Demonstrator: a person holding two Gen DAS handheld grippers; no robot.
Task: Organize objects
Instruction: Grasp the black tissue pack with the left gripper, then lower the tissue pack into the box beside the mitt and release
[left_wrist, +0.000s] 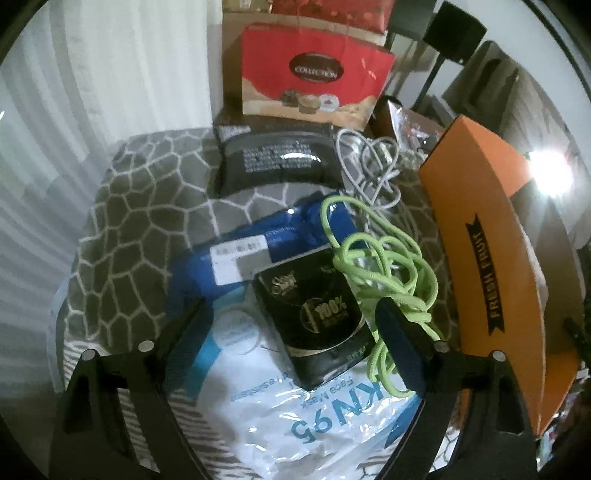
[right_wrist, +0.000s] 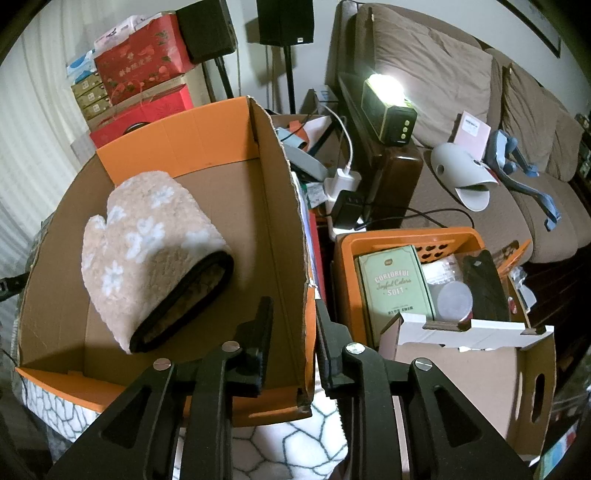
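Observation:
In the left wrist view my left gripper (left_wrist: 291, 306) is open and pointing down at a pile on a patterned blanket (left_wrist: 122, 236). A black packet (left_wrist: 314, 314) lies between its fingers, untouched, on top of a KN95 mask bag (left_wrist: 295, 413). A blue packet (left_wrist: 258, 240) lies behind it, and a green cord (left_wrist: 380, 266) is tangled beside the right finger (left_wrist: 399, 347). In the right wrist view my right gripper (right_wrist: 293, 301) is shut on the side wall of the orange cardboard box (right_wrist: 288, 229). A beige fluffy mitt (right_wrist: 155, 251) lies inside the box.
A black pouch (left_wrist: 273, 158), a white cable (left_wrist: 369, 166) and a red gift bag (left_wrist: 314, 74) lie beyond the pile. The box's orange side (left_wrist: 491, 258) stands at the right. An orange basket (right_wrist: 406, 240), a white carton (right_wrist: 461, 354), a lit lamp (right_wrist: 388, 107) and a sofa (right_wrist: 517, 184) are right of the box.

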